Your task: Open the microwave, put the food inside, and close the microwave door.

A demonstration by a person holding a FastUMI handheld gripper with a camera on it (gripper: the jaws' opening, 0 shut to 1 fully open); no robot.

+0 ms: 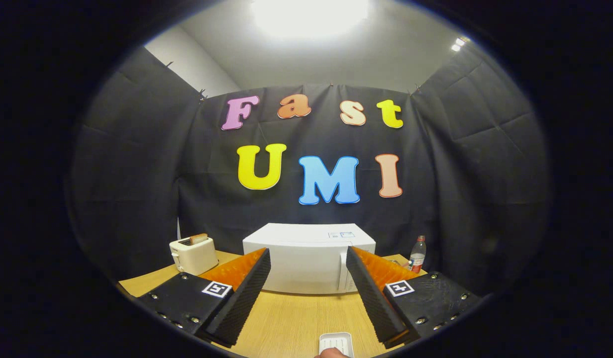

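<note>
I hold the gripper [309, 293] spread and empty before the closed microwave [306, 261] (white tray [336, 343] below); risk: fingers slipping off its narrow door handle [342, 277].

The gripper [309, 278] is held level, and it points forward. Its two fingers [247, 293] stand wide apart, with a big free gap between them, and nothing is pressed between them. The inner faces of both fingers have a ribbed texture. Each finger sits on a flat block that carries a small square marker. Both fingers lean a little outward toward their tips.
</note>
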